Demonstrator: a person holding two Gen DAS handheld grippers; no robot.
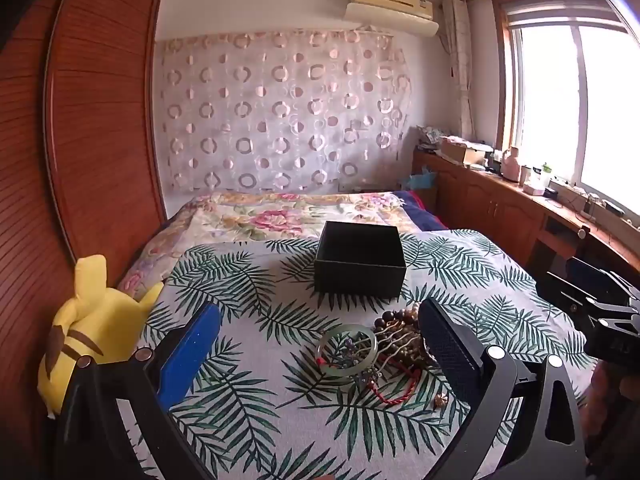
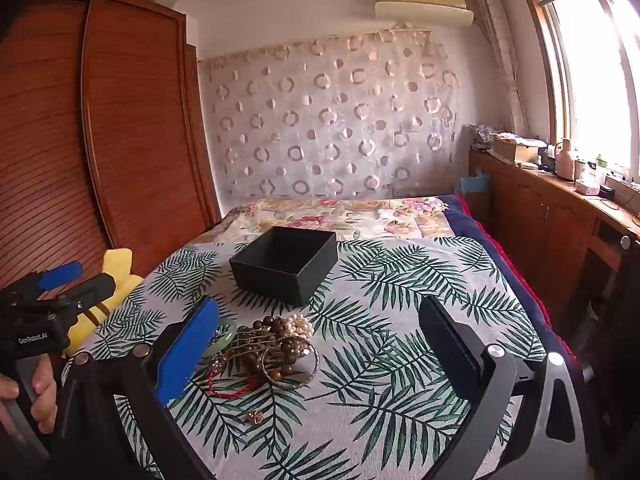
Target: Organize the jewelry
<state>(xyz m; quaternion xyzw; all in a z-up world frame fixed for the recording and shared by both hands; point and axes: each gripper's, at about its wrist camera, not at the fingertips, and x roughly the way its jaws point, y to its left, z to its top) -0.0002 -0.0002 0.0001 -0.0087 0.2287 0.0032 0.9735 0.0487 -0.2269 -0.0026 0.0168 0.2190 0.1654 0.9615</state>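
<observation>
- Nearest the lens in the left wrist view are the left tongs (image 1: 320, 344), their blue and black fingers wide apart and holding nothing; they straddle the near side of the jewelry heap, which suggests a pick is being lined up.
- The right tongs (image 2: 320, 340) are likewise spread and empty, with the heap just inside the blue finger.
- The jewelry pile (image 2: 272, 344) lies on the leaf-print cloth (image 2: 400, 360) over the bed: a pale green bangle (image 1: 347, 350), brown wooden beads (image 2: 280, 332), a string of pearls (image 2: 300, 322), a red cord (image 2: 230, 390), a metal bangle (image 2: 298, 364) and a small gold piece (image 2: 254, 416) lying apart, nearer the camera.
- The black box (image 1: 360, 264) stands open and lidless just beyond the pile, apparently empty; it is probably set there to receive the pieces, so sorting looks not yet begun.
- The tangle may make one item drag others along.
- A yellow plush toy (image 1: 88, 332) sits at the bed's left edge, clear of the work.
- Readable writing: "GenRobot.AI" on the left gripper body (image 2: 34, 338), seen from the right wrist. The mark on the other gripper is too blurred to read.
</observation>
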